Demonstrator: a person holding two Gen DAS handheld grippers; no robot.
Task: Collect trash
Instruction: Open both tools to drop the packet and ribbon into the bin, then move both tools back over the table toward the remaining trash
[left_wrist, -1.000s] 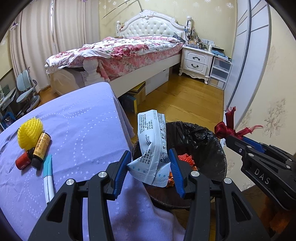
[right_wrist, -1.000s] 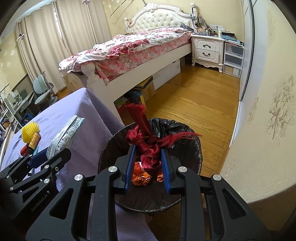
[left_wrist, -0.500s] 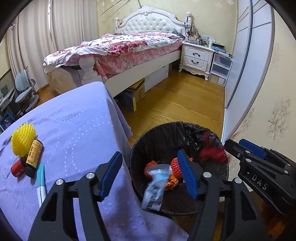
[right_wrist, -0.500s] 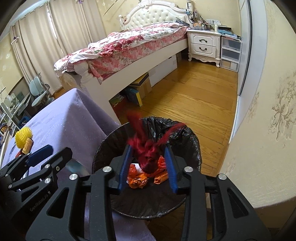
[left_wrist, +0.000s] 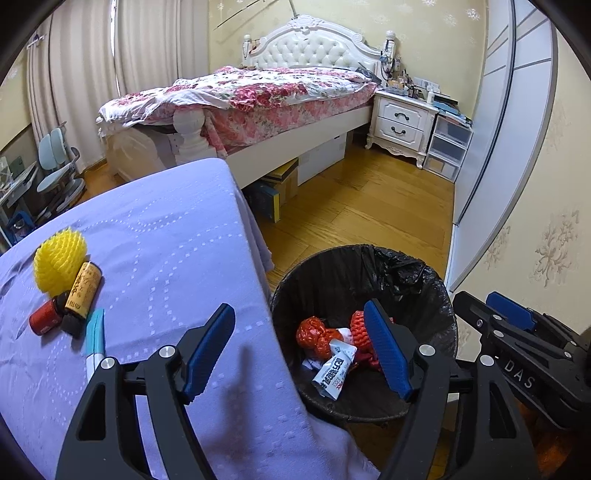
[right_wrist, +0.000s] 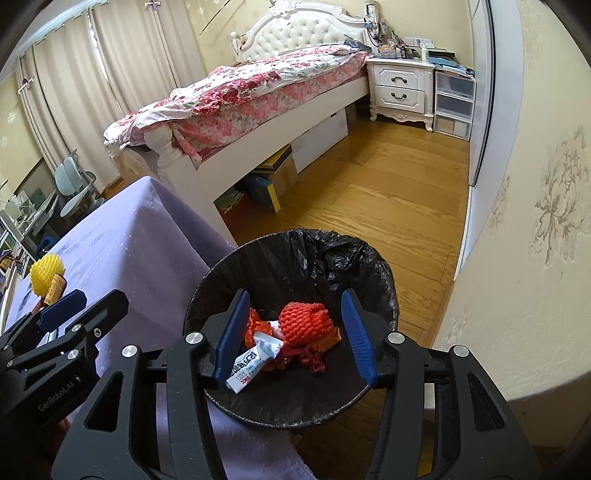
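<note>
I stand at a table covered with a lilac tablecloth (left_wrist: 155, 258) that has dotted white lines. The room is a bedroom with a wooden floor (left_wrist: 369, 206), a white bed (left_wrist: 258, 96) under a floral cover, a white nightstand (left_wrist: 400, 123) with two drawers, pale curtains (left_wrist: 92, 66) and wallpaper with flowers.

My left gripper (left_wrist: 301, 347) is wide open and holds nothing; one finger is over the right edge of the tabletop and the other over the bin. My right gripper (right_wrist: 295, 332) is also wide open and empty, directly above the bin.

One trash bin (left_wrist: 417, 280) with a black liner stands on the floor, touching the hanging cloth at the right side of the table. Inside it I count two orange foam nets (right_wrist: 304, 321), one white printed wrapper (right_wrist: 255, 360) and one dark red ribbon (right_wrist: 314, 360). There is some more orange wrapping under them, which I cannot count well.

Near the left edge of the tabletop four things lie close together: one yellow foam net (left_wrist: 59, 260), one tan cylinder with printed characters (left_wrist: 83, 288) touching it, one small red bottle (left_wrist: 46, 319) beside the cylinder, and one pen with a light blue cap (left_wrist: 94, 341) just next to them.
</note>
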